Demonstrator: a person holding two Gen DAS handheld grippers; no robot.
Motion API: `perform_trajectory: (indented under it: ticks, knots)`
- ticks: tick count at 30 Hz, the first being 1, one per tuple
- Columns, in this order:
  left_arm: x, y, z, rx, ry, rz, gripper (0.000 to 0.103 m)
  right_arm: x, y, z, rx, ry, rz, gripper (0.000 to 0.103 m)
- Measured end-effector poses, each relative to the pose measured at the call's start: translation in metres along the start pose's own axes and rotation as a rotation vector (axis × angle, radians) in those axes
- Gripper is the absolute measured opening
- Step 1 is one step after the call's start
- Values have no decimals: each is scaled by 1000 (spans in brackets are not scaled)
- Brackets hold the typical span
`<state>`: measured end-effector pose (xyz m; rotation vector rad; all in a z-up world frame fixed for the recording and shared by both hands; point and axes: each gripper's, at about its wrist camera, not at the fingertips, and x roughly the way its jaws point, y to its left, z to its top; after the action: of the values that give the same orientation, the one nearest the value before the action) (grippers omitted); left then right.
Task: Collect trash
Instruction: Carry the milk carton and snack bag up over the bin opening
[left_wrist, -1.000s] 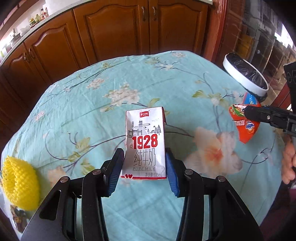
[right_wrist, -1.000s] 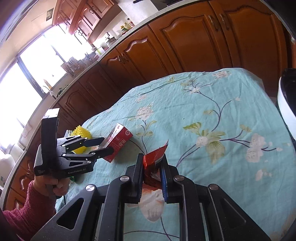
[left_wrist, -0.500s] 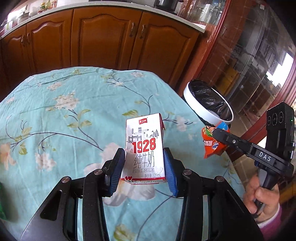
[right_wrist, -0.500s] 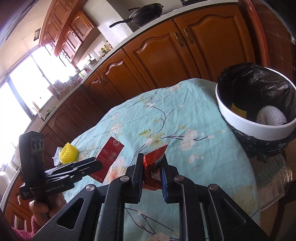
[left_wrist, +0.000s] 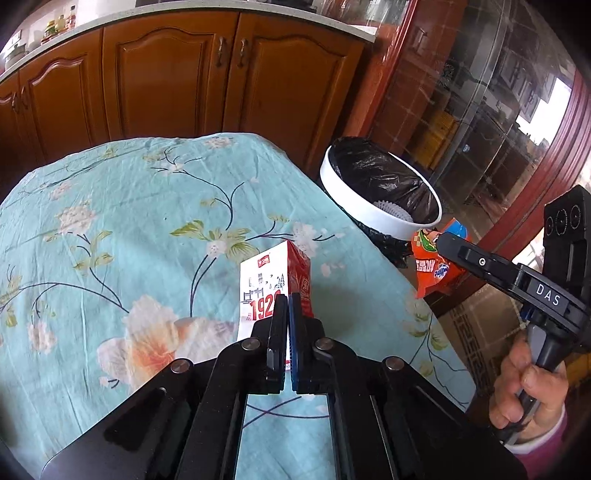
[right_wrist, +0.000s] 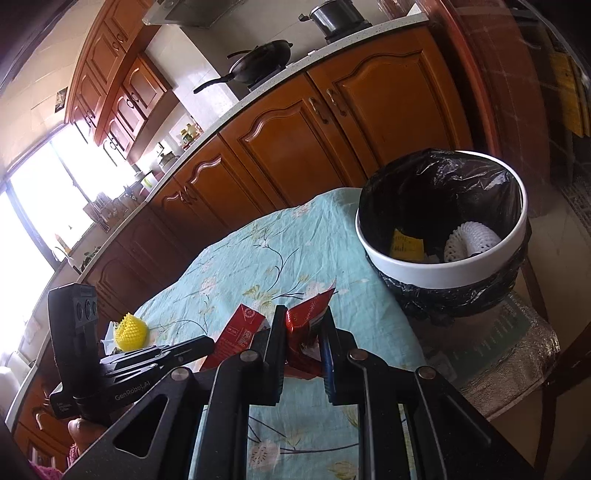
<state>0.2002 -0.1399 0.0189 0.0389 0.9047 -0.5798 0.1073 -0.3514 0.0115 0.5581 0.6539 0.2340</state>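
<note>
My left gripper (left_wrist: 287, 301) is shut tight on a flattened white and red "1928" milk carton (left_wrist: 271, 284), held above the table. The carton also shows in the right wrist view (right_wrist: 236, 338). My right gripper (right_wrist: 303, 319) is shut on a red-orange snack wrapper (right_wrist: 308, 325), seen in the left wrist view (left_wrist: 436, 267) beside the bin. The white trash bin (right_wrist: 443, 271) with a black bag stands just past the table's right edge; it also shows in the left wrist view (left_wrist: 373, 212). Inside lie a white foam net (right_wrist: 469, 240) and a yellow scrap (right_wrist: 406, 247).
A round table with a teal floral cloth (left_wrist: 129, 221) lies below both grippers. A yellow foam fruit net (right_wrist: 130, 328) sits at its far left edge. Wooden cabinets (left_wrist: 166, 74) stand behind. A glass-fronted cabinet (left_wrist: 498, 129) is to the right.
The left jaws have closed much further, crushing the carton flat and turning it edge-on. Both grippers have moved closer to the bin, which now looks larger in the right wrist view.
</note>
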Motion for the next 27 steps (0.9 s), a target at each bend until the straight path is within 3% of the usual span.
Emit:
perform_trajectory:
  ticks: [4, 5, 7, 13, 17, 22, 24, 25, 27]
  knots:
    - [-2, -8, -4, 33, -10, 37, 9, -2, -6, -1, 10, 0, 3, 16]
    - [0, -9, -5, 32, 0, 45, 25, -3, -7, -2, 11, 1, 4, 16]
    - [4, -8, -6, 25, 7, 60, 48, -3, -9, -4, 18, 2, 9, 16]
    - [25, -9, -12, 25, 65, 52, 49, -5, -14, -4, 32, -5, 14, 16]
    - [28, -11, -9, 17, 73, 47, 64, -8, -20, -4, 44, -11, 13, 16]
    - [33, -24, -7, 60, 88, 26, 64, -13, -28, -3, 55, -19, 8, 16]
    - [41, -30, -9, 87, 101, 53, 56, -14, -31, -2, 63, -21, 8, 16]
    - [44, -32, -10, 98, 109, 68, 45, -14, -32, -2, 65, -20, 8, 16]
    - [46, -34, -12, 113, 99, 80, 45, -15, -35, -2, 68, -20, 11, 16]
